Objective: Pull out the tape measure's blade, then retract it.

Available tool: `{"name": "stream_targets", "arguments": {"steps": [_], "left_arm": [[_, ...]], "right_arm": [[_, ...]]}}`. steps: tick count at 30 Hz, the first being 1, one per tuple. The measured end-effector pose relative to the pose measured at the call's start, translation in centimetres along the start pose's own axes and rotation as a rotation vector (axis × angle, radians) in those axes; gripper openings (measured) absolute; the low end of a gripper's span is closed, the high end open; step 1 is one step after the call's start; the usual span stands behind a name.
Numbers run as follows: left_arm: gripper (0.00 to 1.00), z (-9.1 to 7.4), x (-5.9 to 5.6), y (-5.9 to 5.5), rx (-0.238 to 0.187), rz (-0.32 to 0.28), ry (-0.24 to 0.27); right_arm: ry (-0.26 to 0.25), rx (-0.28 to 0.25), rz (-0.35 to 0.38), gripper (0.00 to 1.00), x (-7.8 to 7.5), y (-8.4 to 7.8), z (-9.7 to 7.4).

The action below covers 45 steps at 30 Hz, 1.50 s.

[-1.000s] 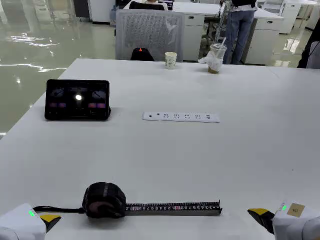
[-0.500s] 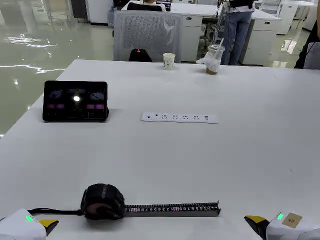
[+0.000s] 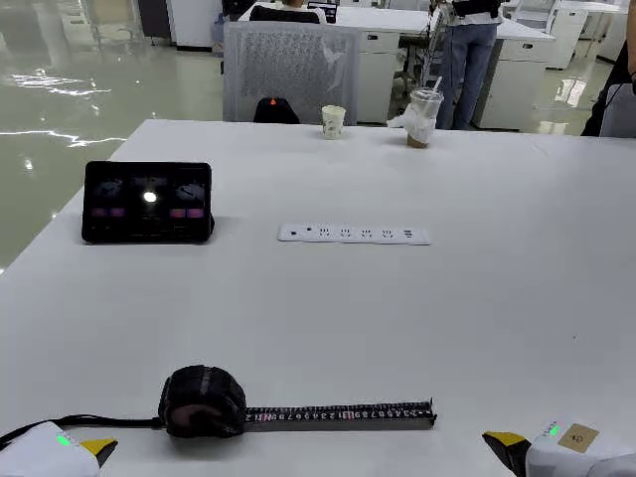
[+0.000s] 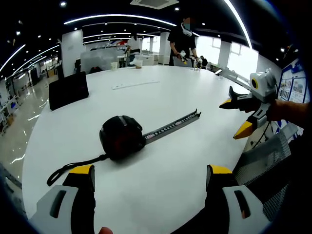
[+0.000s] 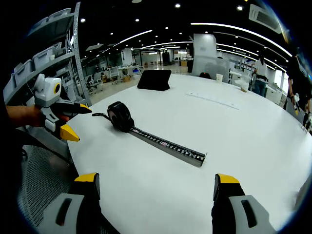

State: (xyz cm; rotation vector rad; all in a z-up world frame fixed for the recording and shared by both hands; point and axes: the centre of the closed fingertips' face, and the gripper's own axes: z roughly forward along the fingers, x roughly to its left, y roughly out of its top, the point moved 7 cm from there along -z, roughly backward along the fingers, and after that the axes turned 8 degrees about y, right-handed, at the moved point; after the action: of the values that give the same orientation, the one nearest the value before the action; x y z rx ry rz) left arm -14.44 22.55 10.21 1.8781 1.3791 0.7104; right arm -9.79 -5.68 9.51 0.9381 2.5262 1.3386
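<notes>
A black tape measure (image 3: 203, 401) lies near the table's front edge, its blade (image 3: 340, 414) pulled out to the right and flat on the surface; a black wrist strap (image 3: 119, 422) trails left. The left gripper view has the case (image 4: 121, 137) ahead of my open left gripper (image 4: 151, 176), blade (image 4: 174, 123) running away to the right. My open right gripper (image 5: 156, 185) faces the blade's end hook (image 5: 201, 159), with the case (image 5: 120, 116) farther off. Both grippers sit at the front corners, left gripper (image 3: 84, 449) and right gripper (image 3: 502, 444), touching nothing.
A black tablet (image 3: 147, 202) stands at the left, a white power strip (image 3: 354, 235) lies mid-table. A paper cup (image 3: 333, 120) and a plastic cup (image 3: 421, 116) stand at the far edge, with a mesh chair (image 3: 288, 72) and a person (image 3: 473, 55) beyond.
Both grippers have drawn slightly back toward the front edge. The tape measure and its extended blade have not moved; the head camera shifted a little.
</notes>
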Motion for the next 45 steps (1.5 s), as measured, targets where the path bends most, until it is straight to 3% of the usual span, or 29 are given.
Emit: {"name": "stream_targets", "arguments": {"steps": [15,23,34,45], "left_arm": [[0.92,0.2,-0.3,0.0,-0.006,-0.03,0.013],[0.93,0.8,-0.3,0.1,-0.002,-0.037,0.03],[0.95,1.8,0.4,0.1,0.014,-0.055,0.066],[0.99,2.4,0.5,0.2,0.028,-0.058,0.069]], "right_arm": [[0.02,0.01,0.002,0.94,0.3,-0.2,0.1],[0.04,0.018,0.002,0.92,-0.5,-0.6,0.0],[0.099,0.077,-0.037,0.85,-1.5,-1.5,0.2],[0.136,0.117,-0.097,0.81,-3.2,-1.0,0.7]]}}
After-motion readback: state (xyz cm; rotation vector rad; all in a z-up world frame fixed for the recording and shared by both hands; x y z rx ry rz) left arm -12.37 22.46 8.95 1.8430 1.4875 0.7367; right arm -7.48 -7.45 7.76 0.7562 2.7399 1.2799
